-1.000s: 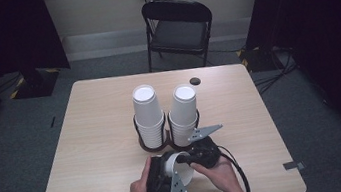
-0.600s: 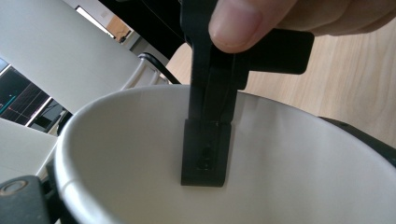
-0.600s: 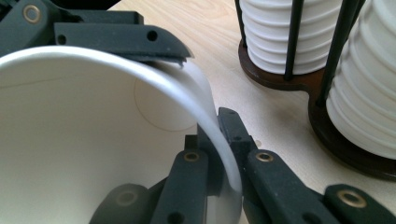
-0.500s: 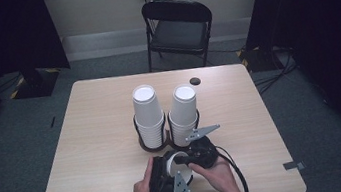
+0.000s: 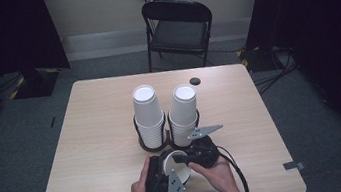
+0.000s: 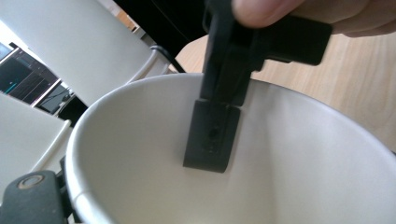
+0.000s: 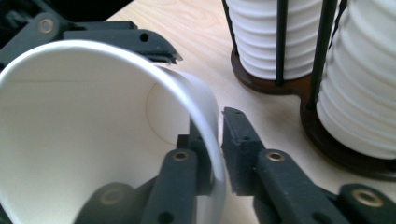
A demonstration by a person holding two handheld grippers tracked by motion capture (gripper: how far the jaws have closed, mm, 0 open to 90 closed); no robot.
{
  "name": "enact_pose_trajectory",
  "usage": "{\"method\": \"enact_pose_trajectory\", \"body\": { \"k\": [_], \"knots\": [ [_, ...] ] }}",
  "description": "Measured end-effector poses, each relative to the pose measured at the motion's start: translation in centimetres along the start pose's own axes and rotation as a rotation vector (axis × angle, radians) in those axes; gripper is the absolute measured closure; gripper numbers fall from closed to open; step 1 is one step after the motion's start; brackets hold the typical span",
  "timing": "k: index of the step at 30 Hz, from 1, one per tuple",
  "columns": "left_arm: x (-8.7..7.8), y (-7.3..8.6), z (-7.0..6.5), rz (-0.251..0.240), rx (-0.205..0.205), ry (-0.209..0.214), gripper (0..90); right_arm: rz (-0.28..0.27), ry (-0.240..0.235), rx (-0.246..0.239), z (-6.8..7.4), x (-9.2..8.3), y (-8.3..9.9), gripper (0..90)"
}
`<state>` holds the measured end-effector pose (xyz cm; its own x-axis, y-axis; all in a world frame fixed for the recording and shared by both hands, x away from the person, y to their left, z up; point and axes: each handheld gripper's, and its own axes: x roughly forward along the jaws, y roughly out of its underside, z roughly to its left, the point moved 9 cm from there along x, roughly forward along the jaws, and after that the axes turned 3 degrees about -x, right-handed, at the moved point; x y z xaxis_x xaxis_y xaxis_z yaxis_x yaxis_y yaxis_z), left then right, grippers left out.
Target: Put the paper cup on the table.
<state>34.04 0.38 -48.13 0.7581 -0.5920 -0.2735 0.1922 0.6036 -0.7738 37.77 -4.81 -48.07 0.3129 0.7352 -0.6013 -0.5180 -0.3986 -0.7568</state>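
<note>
A white paper cup (image 5: 177, 168) lies tilted between the person's two hands near the table's front edge, its mouth toward the left gripper's camera (image 6: 303, 163). My left gripper (image 5: 165, 164) spans the cup from outside; one finger (image 7: 116, 39) rests on the rim. Its jaws have just been closing and now grip the cup. My right gripper (image 7: 218, 149) straddles the cup's wall, with one finger (image 6: 212, 135) inside. Its jaws have just been opening, and the outer pad stands a little off the wall. Behind stand two stacks of white cups (image 5: 148, 114) (image 5: 183, 114) in a dark holder (image 5: 157, 142).
The holder's base (image 7: 280, 84) and the stacks (image 7: 359, 93) stand close beyond the right gripper. A small dark round object (image 5: 195, 80) lies near the table's far edge. A black folding chair (image 5: 179, 29) stands behind the wooden table (image 5: 88, 138).
</note>
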Motion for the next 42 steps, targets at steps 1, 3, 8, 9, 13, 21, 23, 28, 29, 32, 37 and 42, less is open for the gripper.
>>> {"method": "enact_pose_trajectory", "body": {
  "k": [1, 3, 8, 9, 13, 21, 23, 28, 29, 32, 37, 42],
  "knots": [
    [0.0, 0.0, 0.0, 0.0, 0.0, 0.0, 9.8, 0.0, 0.0, 0.0, 0.0, 0.0, 0.0, 79.0],
    [-0.1, 0.2, 0.3, 0.006, -0.016, 0.0, 9.8, -0.021, -0.006, -0.005, 0.1, -0.1, 0.0, 75.1],
    [0.1, 0.3, 1.1, -0.007, -0.106, -0.012, 9.9, -0.093, 0.023, 0.007, -0.1, -0.6, -0.3, 69.6],
    [0.1, 0.3, 1.1, -0.007, -0.106, -0.012, 9.9, -0.093, 0.023, 0.007, -0.1, -0.6, -0.3, 69.6],
    [0.0, 0.4, 1.5, -0.005, -0.15, -0.002, 9.9, -0.135, 0.032, 0.0, -0.1, -0.9, -0.4, 65.3],
    [-0.3, 0.8, 2.0, 0.001, -0.259, 0.016, 9.6, -0.292, 0.031, 0.033, -0.6, -2.2, -0.7, 58.6],
    [-0.3, 1.0, 2.2, 0.002, -0.28, 0.012, 9.7, -0.323, 0.03, 0.033, -0.6, -2.6, -0.8, 56.5],
    [-0.4, 1.9, 3.0, 0.005, -0.363, 0.014, 9.7, -0.403, 0.041, 0.015, -0.6, -3.7, -0.9, 48.5],
    [-0.4, 1.9, 3.0, 0.005, -0.363, 0.014, 9.7, -0.403, 0.041, 0.015, -0.6, -3.7, -0.9, 48.5],
    [-0.7, 2.4, 3.7, -0.007, -0.417, 0.025, 9.7, -0.434, 0.08, 0.007, -1.0, -4.2, -0.7, 43.8],
    [-1.0, 3.2, 4.6, -0.001, -0.466, 0.022, 9.7, -0.477, 0.128, 0.002, -1.6, -4.8, -0.4, 40.4],
    [-1.6, 4.2, 5.9, -0.008, -0.54, 0.014, 9.7, -0.512, 0.197, -0.002, -2.5, -5.5, 0.6, 37.7]
  ]
}}
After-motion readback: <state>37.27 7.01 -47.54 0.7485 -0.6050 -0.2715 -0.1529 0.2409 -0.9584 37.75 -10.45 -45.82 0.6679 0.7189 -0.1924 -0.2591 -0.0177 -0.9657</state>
